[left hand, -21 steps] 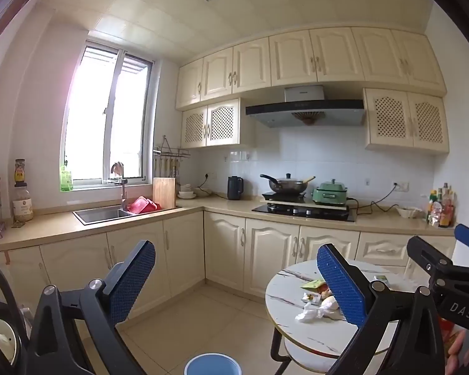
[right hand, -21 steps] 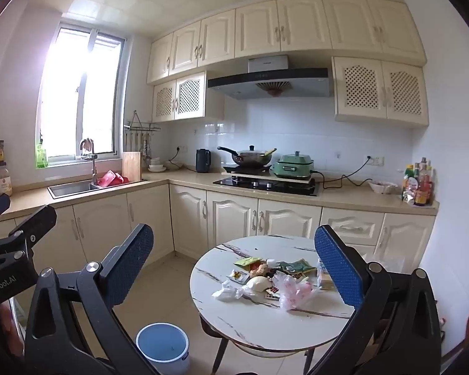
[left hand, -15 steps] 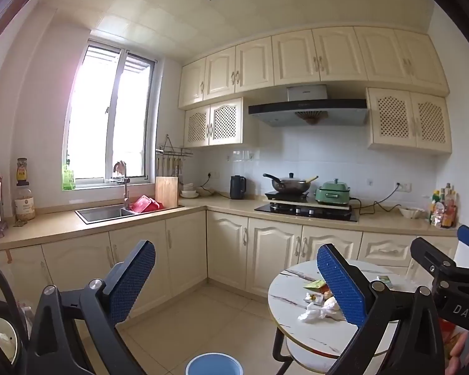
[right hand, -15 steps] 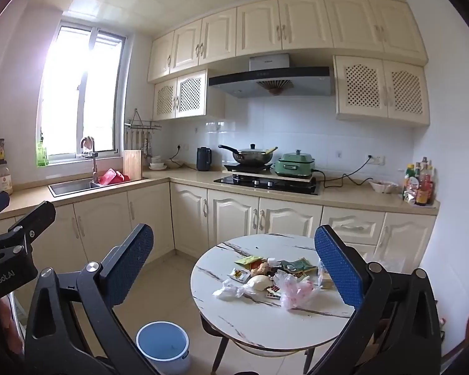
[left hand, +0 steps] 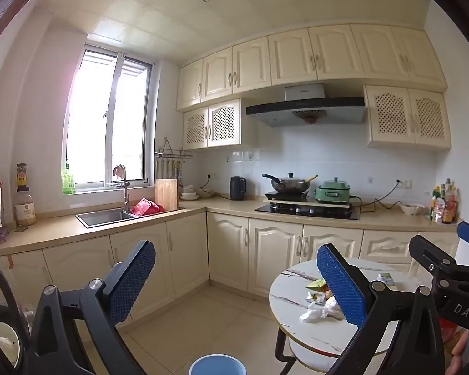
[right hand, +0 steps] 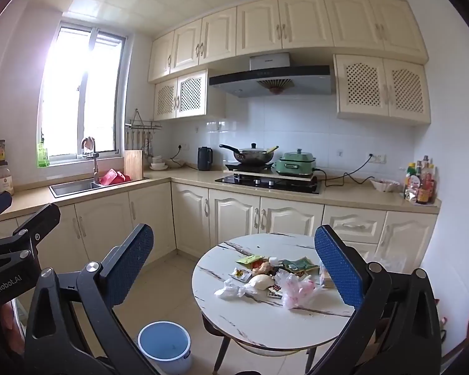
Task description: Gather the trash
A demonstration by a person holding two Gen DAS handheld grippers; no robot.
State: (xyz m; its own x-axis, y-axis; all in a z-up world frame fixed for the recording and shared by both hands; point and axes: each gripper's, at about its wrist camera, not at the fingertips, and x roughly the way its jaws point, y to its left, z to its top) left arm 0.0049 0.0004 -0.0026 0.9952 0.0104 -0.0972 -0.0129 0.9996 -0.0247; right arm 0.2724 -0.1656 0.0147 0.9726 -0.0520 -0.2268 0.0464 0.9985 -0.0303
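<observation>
A round white marble table (right hand: 259,322) (left hand: 292,328) carries a heap of trash: a crumpled white tissue (right hand: 229,289) (left hand: 312,314), a pink plastic bag (right hand: 295,290), green wrappers (right hand: 298,264) and food scraps. A blue-lined bin (right hand: 165,345) (left hand: 217,365) stands on the floor left of the table. My right gripper (right hand: 234,265) is open and held well short of the table, with nothing between its blue pads. My left gripper (left hand: 236,278) is open too and empty, off to the left. Each gripper's body shows at the edge of the other's view.
An L-shaped counter with cream cabinets (right hand: 234,215) runs behind the table, with a sink (right hand: 73,187), a hob with a wok (right hand: 253,154) and a green cooker (right hand: 297,161). Bottles (right hand: 420,184) stand at the counter's right end. Tiled floor (left hand: 203,318) lies between the cabinets and the table.
Both views have shifted slightly; the table sits a little further right in the left wrist view. Both grippers remain open and empty.
</observation>
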